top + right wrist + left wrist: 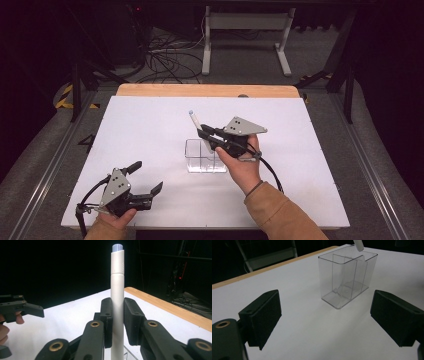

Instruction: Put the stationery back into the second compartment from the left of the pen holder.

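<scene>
The right gripper (pixel 204 134) is hanging over the clear box (pixel 205 156) at mid-table, its jaws clamping a white pen (pixel 193 120) that is tilting up and away from the hand. In the right gripper view the pen (pixel 117 290) is standing upright between the pads (pixel 107 317), its bluish cap uppermost. The left gripper (pixel 146 178) is resting near the table's (pixel 150 120) front edge, well apart from the box, jaws standing wide with nothing between them. The left gripper view is showing the box (pixel 348 275) with its inner divider; the pen's lower end (pixel 359 244) is sitting at its rim, cut off by the frame.
</scene>
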`<state>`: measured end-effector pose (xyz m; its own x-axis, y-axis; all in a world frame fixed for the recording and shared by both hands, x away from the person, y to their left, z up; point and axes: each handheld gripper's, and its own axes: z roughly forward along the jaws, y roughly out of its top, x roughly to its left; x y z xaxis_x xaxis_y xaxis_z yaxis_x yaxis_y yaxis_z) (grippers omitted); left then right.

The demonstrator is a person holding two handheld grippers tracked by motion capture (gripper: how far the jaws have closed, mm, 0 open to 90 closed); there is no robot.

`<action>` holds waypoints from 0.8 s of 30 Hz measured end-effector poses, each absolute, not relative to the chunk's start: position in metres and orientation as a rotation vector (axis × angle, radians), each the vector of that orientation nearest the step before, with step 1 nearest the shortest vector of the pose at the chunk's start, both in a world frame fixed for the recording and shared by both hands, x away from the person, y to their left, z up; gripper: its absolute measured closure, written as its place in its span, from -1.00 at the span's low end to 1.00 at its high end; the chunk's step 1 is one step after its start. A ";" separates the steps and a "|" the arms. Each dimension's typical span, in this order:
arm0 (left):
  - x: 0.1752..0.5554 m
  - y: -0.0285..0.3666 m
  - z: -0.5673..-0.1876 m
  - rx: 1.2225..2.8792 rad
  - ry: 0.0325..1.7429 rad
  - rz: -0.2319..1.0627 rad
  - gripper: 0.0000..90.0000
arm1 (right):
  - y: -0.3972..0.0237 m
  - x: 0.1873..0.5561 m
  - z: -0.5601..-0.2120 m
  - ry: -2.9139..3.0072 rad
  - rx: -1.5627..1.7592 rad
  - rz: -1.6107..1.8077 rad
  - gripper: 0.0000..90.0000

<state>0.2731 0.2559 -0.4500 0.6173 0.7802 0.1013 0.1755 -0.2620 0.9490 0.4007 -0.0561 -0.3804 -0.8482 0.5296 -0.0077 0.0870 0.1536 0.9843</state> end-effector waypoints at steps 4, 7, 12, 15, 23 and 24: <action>0.273 0.256 -0.450 1.771 0.781 0.706 -0.76 | -0.053 0.404 -0.384 2.083 0.603 1.736 0.75; 0.273 0.256 -0.450 1.772 0.781 0.707 -0.76 | -0.052 0.406 -0.386 2.082 0.610 1.728 0.75; 0.273 0.256 -0.450 1.772 0.779 0.707 -0.76 | -0.052 0.407 -0.389 2.084 0.618 1.724 0.75; 0.273 0.256 -0.450 1.775 0.779 0.707 -0.76 | -0.052 0.408 -0.393 2.085 0.629 1.733 0.75; 0.273 0.256 -0.450 1.774 0.778 0.707 -0.76 | -0.051 0.408 -0.403 2.105 0.652 1.722 0.75; 0.273 0.256 -0.450 1.772 0.780 0.706 -0.76 | -0.051 0.408 -0.404 2.106 0.653 1.718 0.75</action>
<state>0.2731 0.2562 -0.4500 0.6168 0.7808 0.0996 0.1762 -0.2602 0.9493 0.4080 -0.0513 -0.4038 -0.8347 0.5502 0.0233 0.1334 0.1610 0.9779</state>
